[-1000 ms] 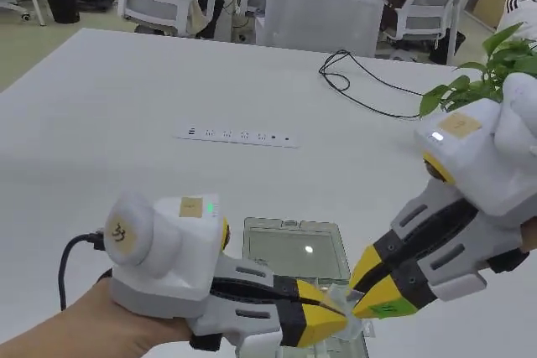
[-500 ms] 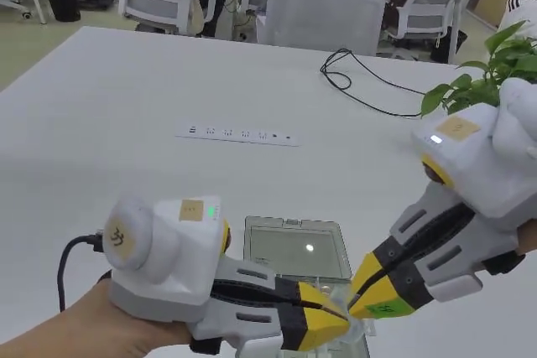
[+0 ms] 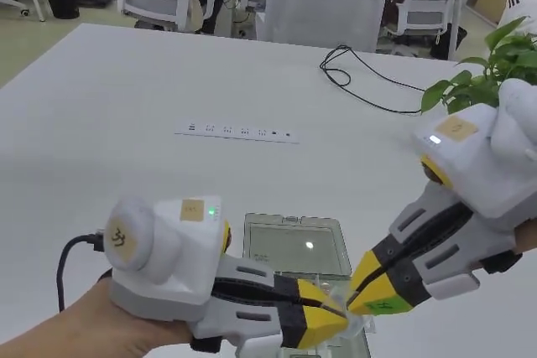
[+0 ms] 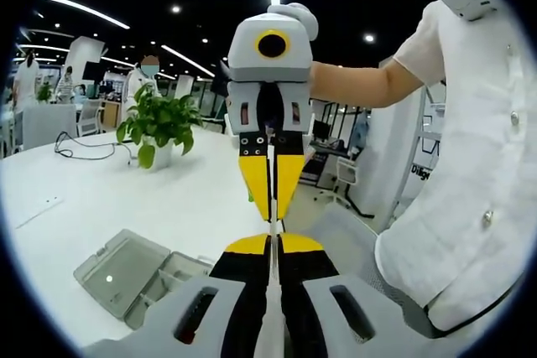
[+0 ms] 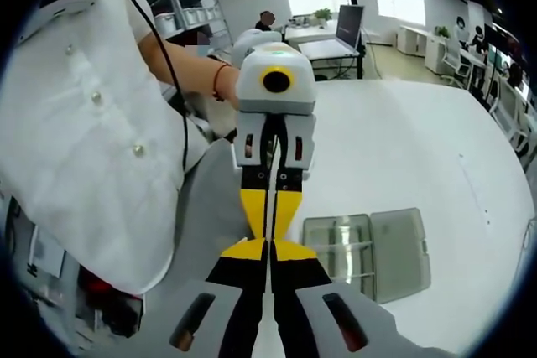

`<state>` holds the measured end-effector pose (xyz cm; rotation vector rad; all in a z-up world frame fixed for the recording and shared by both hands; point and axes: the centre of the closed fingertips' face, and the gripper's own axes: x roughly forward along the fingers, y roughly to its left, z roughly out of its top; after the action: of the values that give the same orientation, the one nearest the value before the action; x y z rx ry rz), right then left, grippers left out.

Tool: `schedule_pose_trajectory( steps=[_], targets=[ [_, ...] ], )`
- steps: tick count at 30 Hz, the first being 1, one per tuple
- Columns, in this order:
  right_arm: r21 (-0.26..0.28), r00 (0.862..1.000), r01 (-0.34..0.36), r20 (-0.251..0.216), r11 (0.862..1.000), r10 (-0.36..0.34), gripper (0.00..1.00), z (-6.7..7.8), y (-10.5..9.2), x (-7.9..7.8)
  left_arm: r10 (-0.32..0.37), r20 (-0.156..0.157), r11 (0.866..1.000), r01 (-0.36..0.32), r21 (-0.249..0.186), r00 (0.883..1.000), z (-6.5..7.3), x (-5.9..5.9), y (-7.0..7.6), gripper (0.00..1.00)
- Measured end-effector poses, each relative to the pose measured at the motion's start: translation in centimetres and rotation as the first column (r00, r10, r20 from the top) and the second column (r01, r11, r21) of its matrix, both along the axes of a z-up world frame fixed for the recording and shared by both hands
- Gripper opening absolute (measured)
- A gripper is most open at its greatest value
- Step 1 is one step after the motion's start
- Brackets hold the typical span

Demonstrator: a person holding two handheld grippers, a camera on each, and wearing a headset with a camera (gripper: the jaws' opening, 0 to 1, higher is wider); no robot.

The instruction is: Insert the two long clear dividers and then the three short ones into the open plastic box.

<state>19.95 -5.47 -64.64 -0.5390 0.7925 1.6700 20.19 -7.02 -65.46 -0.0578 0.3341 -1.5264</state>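
My left gripper (image 3: pixel 325 322) and right gripper (image 3: pixel 362 295) meet tip to tip just above the near end of the open clear plastic box (image 3: pixel 294 245). A small clear divider (image 3: pixel 341 298) sits between their yellow tips, and both pairs of jaws are shut on it. In the left gripper view the divider shows edge-on as a thin pale line (image 4: pixel 270 175) running from my own tips (image 4: pixel 272 245) into the facing right gripper (image 4: pixel 271 211). The right gripper view shows the box (image 5: pixel 369 256) lying open with dividers standing inside, right of my tips (image 5: pixel 268 249).
A white power strip (image 3: pixel 237 133) lies mid-table beyond the box. A black cable (image 3: pixel 361 81) loops at the back right beside a green plant (image 3: pixel 478 81). Grey chairs (image 3: pixel 323 14) stand behind the table's far edge.
Both grippers stay tip to tip on the divider. The right gripper's tips have dipped very slightly toward the box.
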Motion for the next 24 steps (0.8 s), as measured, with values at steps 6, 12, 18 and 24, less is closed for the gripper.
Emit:
schedule_pose_trajectory(
  steps=[6, 12, 18, 24],
  targets=[
    [-0.003, 1.000, 0.006, 0.009, 1.000, -0.006, 0.03, -0.1, -0.2, 0.3, 0.017, 0.005, 1.000, -0.017, 0.013, 1.000, -0.4, 0.3, 0.3, 0.05],
    [-0.008, 0.999, 0.027, 0.019, 1.000, -0.026, 0.03, -0.1, -0.7, 0.8, 0.044, 0.010, 0.999, -0.045, 0.024, 0.999, -0.7, 0.8, 1.0, 0.10],
    [-0.025, 0.997, 0.062, 0.039, 0.998, -0.061, 0.03, -0.7, -1.6, 1.8, 0.078, 0.029, 0.995, -0.080, 0.060, 0.997, -1.6, 1.4, 1.9, 0.22],
    [-0.041, 0.994, 0.098, 0.052, 0.994, -0.095, 0.03, -1.4, -2.3, 2.8, 0.133, 0.022, 0.987, -0.135, 0.082, 0.991, -2.4, 2.3, 3.1, 0.41]
  ],
)
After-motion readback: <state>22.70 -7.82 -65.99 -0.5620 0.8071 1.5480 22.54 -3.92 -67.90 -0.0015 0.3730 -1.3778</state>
